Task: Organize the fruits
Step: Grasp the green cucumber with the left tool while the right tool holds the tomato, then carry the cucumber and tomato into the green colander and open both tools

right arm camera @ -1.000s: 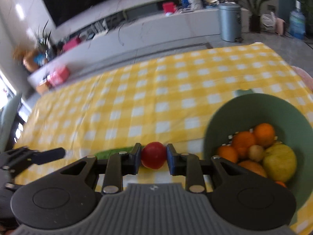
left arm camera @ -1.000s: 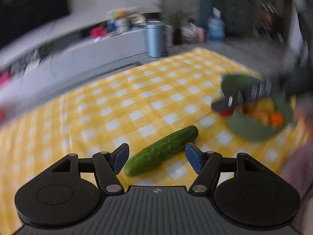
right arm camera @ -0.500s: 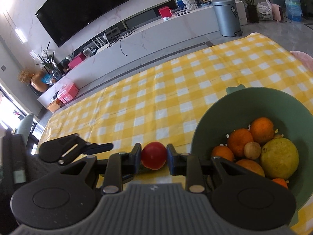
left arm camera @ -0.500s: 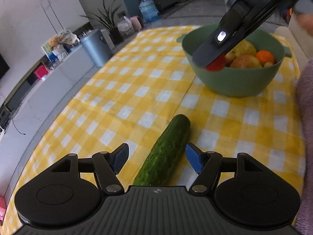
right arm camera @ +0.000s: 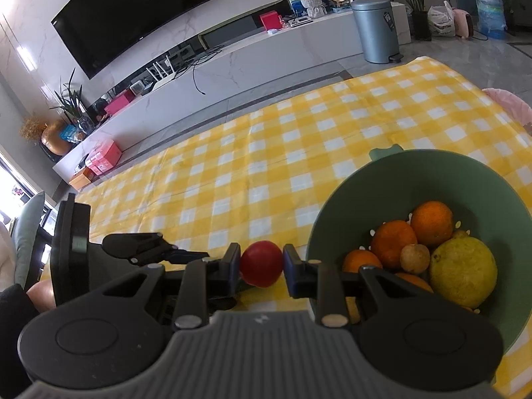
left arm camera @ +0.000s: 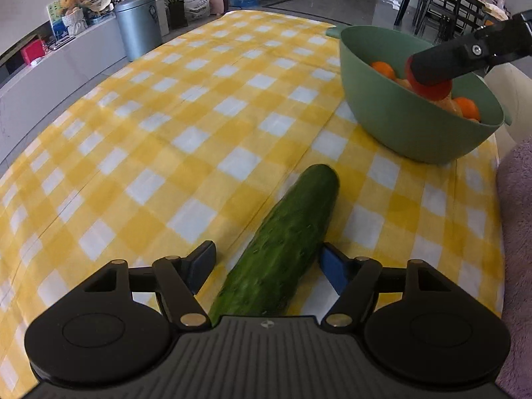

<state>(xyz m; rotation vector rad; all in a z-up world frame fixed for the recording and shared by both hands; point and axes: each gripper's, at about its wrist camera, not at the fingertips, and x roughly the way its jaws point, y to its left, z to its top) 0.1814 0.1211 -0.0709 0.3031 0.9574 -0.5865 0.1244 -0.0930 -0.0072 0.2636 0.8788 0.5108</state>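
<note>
Right claw [right arm camera: 261, 264] pinching tomato [right arm camera: 260, 267], bowl [right arm camera: 339, 206] rim beside

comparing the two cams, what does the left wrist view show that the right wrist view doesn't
Only the left wrist view shows the cucumber in full, lying on the cloth between the open left gripper. Only the right wrist view shows the TV, the yellow-green fruit in the bowl and the right gripper shut on the tomato from behind. Both share the checked cloth, the green bowl of oranges, the tomato and the grey bin.
</note>
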